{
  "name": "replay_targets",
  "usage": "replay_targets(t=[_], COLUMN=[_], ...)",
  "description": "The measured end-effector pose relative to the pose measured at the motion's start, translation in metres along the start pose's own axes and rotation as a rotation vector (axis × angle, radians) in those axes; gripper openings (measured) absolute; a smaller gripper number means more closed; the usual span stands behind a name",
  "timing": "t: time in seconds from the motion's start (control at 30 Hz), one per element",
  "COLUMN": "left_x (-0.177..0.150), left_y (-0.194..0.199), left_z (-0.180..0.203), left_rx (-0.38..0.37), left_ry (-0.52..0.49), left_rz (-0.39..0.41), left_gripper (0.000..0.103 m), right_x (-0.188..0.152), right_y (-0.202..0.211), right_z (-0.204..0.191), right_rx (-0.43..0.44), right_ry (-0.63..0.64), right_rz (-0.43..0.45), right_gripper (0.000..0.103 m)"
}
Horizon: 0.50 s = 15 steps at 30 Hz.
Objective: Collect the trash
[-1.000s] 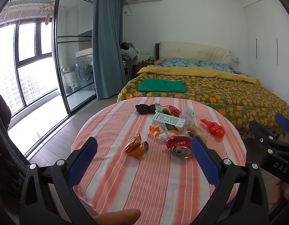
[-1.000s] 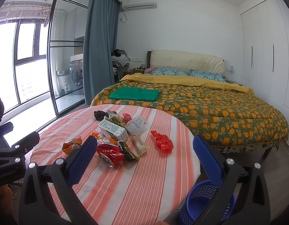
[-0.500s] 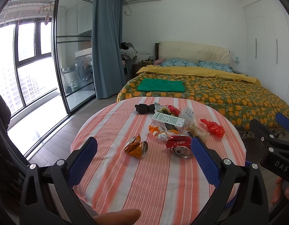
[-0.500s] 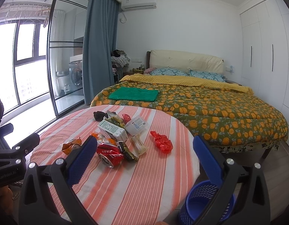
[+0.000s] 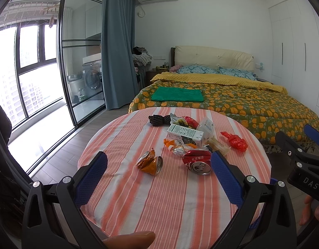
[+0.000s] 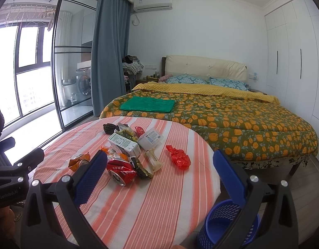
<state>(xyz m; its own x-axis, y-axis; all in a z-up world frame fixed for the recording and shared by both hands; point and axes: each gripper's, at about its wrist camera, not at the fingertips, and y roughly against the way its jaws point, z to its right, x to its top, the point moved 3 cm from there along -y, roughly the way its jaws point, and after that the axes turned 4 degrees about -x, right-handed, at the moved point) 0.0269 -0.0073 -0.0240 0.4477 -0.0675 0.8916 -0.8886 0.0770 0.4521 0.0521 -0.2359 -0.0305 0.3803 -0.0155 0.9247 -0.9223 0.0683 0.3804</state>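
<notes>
Trash lies on a round table with an orange-striped cloth [image 5: 159, 203] [image 6: 159, 203]: a crushed orange can [image 5: 150, 163] [image 6: 79, 162], a crushed red can [image 5: 197, 162] [image 6: 120, 171], a white-green carton [image 5: 185, 133] [image 6: 124, 143], a red plastic bag [image 5: 235, 140] [image 6: 179, 159], a black wrapper [image 5: 158, 120] [image 6: 109, 127] and other wrappers. A blue basket [image 6: 227, 226] stands on the floor at the table's right. My left gripper [image 5: 158, 173] is open above the near table, short of the cans. My right gripper [image 6: 159, 173] is open too, holding nothing.
Behind the table stands a bed with an orange-flowered quilt [image 5: 242, 103] [image 6: 232, 114] and a folded green cloth [image 5: 177, 95] [image 6: 148, 104]. Glass doors [image 5: 76, 72] and a blue curtain [image 5: 119, 51] are at the left, white wardrobes [image 6: 294, 62] at the right.
Both views have crept slightly toward the table; the trash has not moved and both grippers stay open.
</notes>
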Motion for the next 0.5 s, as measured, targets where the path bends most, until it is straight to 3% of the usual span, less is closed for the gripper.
replay_targets(t=[0.5], left_x=[0.0001], left_y=[-0.0002], left_z=[-0.0004], left_rx=[-0.001], left_ry=[0.001], left_rz=[-0.001], left_gripper=[0.099], right_x=[-0.0003], right_y=[0.0], right_z=[0.0014], right_rx=[0.001], right_ry=[-0.001], right_rz=[-0.001], right_gripper=[0.099])
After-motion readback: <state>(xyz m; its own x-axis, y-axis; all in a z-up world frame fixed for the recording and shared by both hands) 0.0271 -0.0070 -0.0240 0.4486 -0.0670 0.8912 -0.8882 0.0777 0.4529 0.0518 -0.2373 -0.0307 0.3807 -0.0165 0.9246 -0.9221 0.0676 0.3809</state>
